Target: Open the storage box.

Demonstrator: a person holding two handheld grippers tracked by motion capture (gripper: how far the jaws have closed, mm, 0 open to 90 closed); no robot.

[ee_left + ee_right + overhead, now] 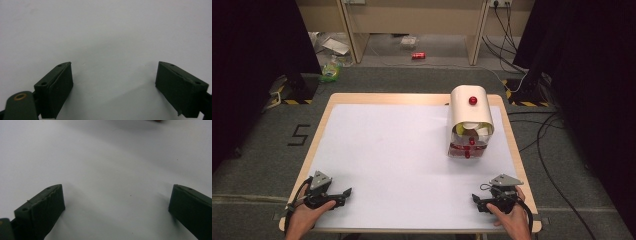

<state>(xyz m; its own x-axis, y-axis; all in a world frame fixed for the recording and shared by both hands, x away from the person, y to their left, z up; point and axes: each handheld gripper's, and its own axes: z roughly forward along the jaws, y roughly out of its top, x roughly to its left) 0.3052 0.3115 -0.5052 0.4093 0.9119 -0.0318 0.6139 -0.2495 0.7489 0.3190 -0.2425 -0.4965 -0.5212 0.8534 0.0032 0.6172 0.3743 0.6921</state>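
Both grippers resting at the near table (412,97) edge, jaws wide apart, nothing between. White roll-top box (470,122) standing far right, long axis running away; nearer the right gripper (479,200) than the left gripper (343,194).

Forearms cut by the high view's bottom edge. Contents under the cream roll-top box's (470,116) lid too small to identify. Red blur (158,120) clipped at right gripper view's top edge.
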